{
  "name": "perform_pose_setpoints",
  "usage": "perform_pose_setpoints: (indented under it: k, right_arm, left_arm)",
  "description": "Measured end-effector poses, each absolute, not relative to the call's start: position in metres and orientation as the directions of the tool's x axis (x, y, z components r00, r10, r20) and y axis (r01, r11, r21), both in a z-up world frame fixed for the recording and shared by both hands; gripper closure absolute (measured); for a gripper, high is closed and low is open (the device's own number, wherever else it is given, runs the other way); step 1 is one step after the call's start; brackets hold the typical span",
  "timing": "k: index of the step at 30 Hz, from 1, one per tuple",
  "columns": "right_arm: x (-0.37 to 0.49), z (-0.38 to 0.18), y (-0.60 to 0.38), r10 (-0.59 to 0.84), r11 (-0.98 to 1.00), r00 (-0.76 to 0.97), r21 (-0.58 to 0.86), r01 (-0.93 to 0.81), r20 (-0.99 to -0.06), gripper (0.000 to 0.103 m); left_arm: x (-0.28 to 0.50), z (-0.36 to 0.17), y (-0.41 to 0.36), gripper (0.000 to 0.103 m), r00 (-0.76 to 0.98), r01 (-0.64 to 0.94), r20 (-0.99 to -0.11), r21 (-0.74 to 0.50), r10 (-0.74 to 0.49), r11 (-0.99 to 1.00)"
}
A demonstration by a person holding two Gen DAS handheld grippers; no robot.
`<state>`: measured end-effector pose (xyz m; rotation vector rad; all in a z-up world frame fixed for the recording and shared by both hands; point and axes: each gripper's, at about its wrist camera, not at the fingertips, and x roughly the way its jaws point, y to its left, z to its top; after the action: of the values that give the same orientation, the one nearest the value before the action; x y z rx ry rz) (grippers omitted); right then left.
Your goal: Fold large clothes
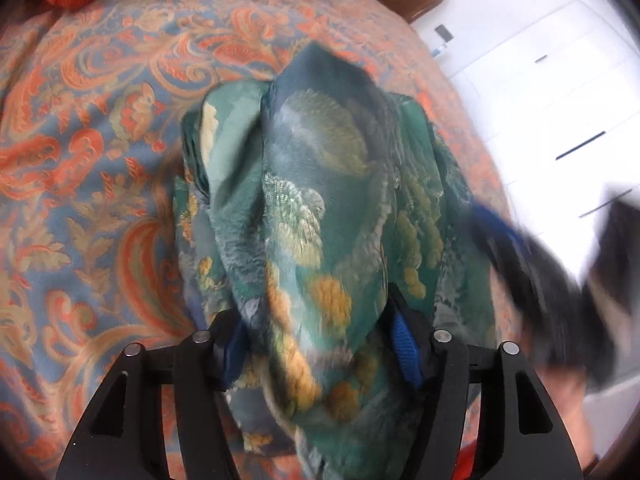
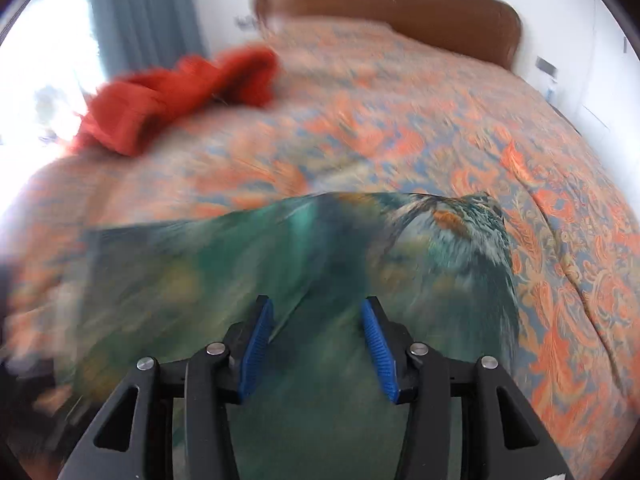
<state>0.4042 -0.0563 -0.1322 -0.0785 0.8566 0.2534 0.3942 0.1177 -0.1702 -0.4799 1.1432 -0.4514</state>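
A green patterned garment (image 1: 320, 208) with yellow and pale leaf prints hangs bunched over the bed. My left gripper (image 1: 320, 344) has its blue pads either side of a thick bunch of this cloth and holds it. In the right wrist view the same garment (image 2: 224, 272) lies spread under my right gripper (image 2: 318, 344), whose blue pads (image 2: 256, 348) stand apart with cloth below them, not pinched. This view is blurred by motion. The right gripper also shows blurred in the left wrist view (image 1: 532, 252), beside the garment.
The bed has an orange and blue paisley cover (image 2: 440, 128). A red cloth (image 2: 168, 96) lies at its far left. A brown headboard (image 2: 400, 12) stands at the back. White cupboards (image 1: 560, 100) are on the right.
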Motion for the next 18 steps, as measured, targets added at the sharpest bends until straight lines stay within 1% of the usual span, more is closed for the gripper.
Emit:
perform_pose_setpoints:
  k: [3,5,6,8,9,10,11,12,14,16,18]
  right_arm:
    - [0.321,-0.114,-0.038,0.287,0.915,0.65,0.001,-0.403,-0.704,0.055]
    - [0.274,-0.126,-0.02,0.341,0.879,0.629,-0.001,-0.477,-0.699,0.055]
    - [0.265,-0.136,-0.013,0.346,0.87,0.616,-0.003,-0.493,-0.708,0.055]
    - [0.257,-0.171,0.003,0.29,0.877,0.617,-0.054,-0.477,-0.731,0.055]
    - [0.26,-0.183,0.004,0.281,0.884,0.613,-0.049,-0.465,-0.739,0.055]
    - [0.265,-0.196,0.005,0.276,0.888,0.606,-0.043,-0.458,-0.746,0.055]
    - [0.268,-0.202,0.004,0.283,0.891,0.607,-0.031,-0.453,-0.743,0.055]
    - [0.269,-0.201,0.002,0.295,0.895,0.607,-0.009,-0.446,-0.738,0.055]
    - [0.261,-0.181,-0.01,0.335,0.898,0.601,0.054,-0.436,-0.726,0.055]
    - [0.247,-0.16,-0.028,0.383,0.893,0.601,0.115,-0.436,-0.701,0.057]
    - [0.226,-0.134,-0.069,0.403,0.906,0.642,0.188,-0.378,-0.653,0.057]
  left_arm:
    - [0.392,-0.164,0.12,0.035,0.368,0.115,-0.761,-0.532,-0.533,0.839]
    - [0.391,-0.168,0.119,0.035,0.366,0.106,-0.785,-0.498,-0.499,0.861]
    - [0.392,-0.173,0.117,0.035,0.361,0.093,-0.802,-0.476,-0.476,0.874]
    - [0.392,-0.185,0.111,0.035,0.346,0.078,-0.835,-0.429,-0.428,0.9]
    - [0.392,-0.191,0.112,0.034,0.343,0.068,-0.841,-0.421,-0.417,0.904]
    - [0.391,-0.196,0.113,0.033,0.345,0.059,-0.839,-0.429,-0.422,0.901]
    - [0.391,-0.199,0.116,0.03,0.348,0.047,-0.827,-0.454,-0.44,0.89]
    - [0.391,-0.2,0.119,0.03,0.349,0.041,-0.817,-0.476,-0.459,0.879]
    - [0.389,-0.198,0.124,0.03,0.36,0.036,-0.796,-0.51,-0.487,0.859]
    - [0.39,-0.198,0.125,0.03,0.359,0.042,-0.797,-0.505,-0.485,0.862]
    - [0.391,-0.198,0.125,0.03,0.355,0.047,-0.801,-0.5,-0.482,0.865]
